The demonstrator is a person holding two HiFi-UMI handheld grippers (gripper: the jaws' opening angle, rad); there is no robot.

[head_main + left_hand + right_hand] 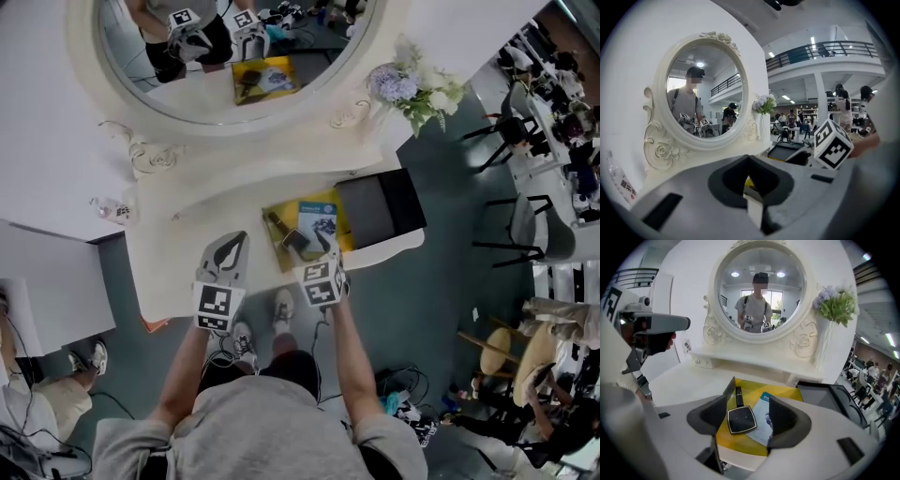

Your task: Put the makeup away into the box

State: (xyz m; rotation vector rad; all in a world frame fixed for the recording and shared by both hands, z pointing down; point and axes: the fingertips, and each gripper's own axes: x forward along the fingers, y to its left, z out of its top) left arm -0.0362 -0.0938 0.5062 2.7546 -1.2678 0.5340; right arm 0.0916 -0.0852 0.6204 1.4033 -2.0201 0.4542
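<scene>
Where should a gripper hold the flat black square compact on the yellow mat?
Probably across its two opposite side edges, coming straight down: the black square compact lies flat on the yellow mat, leaving only thin edges; the black tube crowds its far side.

White surface [178, 253] under an oval mirror [234, 56] in an ornate cream frame. Pale purple flowers [412, 89] stand at the frame's right. Yellow mat [278, 211] lies on the surface, with a blue leaflet [319, 217] on it. Small clear bottle [112, 208] sits at far left. Chairs [520, 230] stand on the floor to the right.
</scene>
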